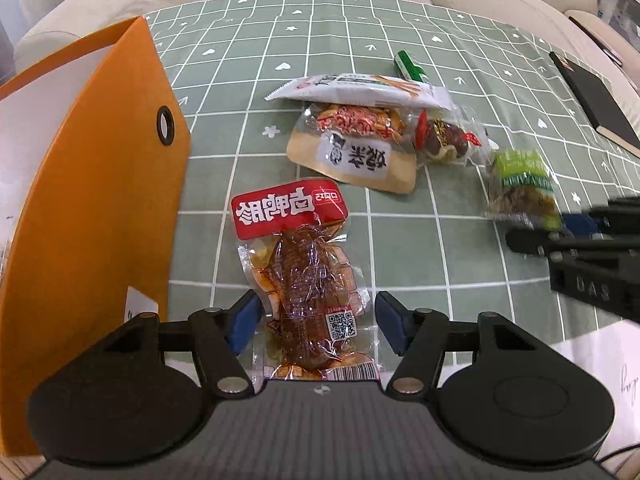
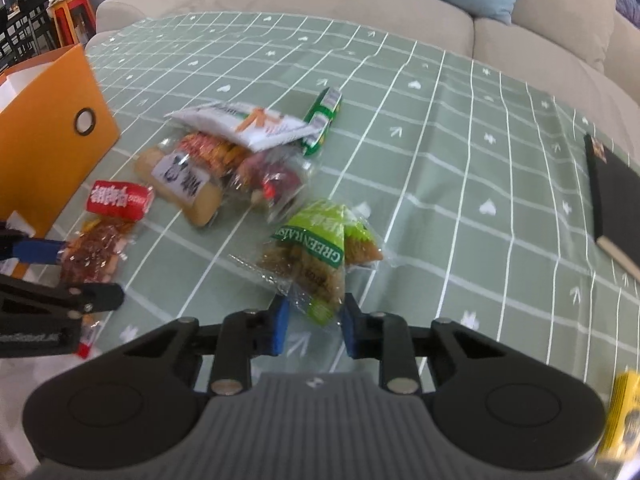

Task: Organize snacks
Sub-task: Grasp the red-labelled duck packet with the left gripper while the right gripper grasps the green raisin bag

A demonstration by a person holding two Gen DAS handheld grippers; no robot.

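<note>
A clear snack pack with a red label [image 1: 304,280] lies flat on the green checked cloth, its near end between the blue pads of my left gripper [image 1: 316,320]. Both pads touch the pack's edges, so the gripper is shut on it. From the right wrist view this pack [image 2: 100,256] and the left gripper [image 2: 80,272] show at the left edge. My right gripper [image 2: 316,320] is shut on the lower end of a green raisin pack [image 2: 320,256], which looks crumpled. That raisin pack [image 1: 524,188] and the right gripper [image 1: 560,236] appear blurred at the right of the left wrist view.
An orange box [image 1: 100,200] with a round grommet stands at the left. Behind lie a white pack [image 1: 360,88], a tan pack [image 1: 352,160], a clear pack of sweets [image 1: 448,140] and a green stick pack [image 1: 408,64]. A black notebook [image 2: 612,200] lies far right; a sofa is behind.
</note>
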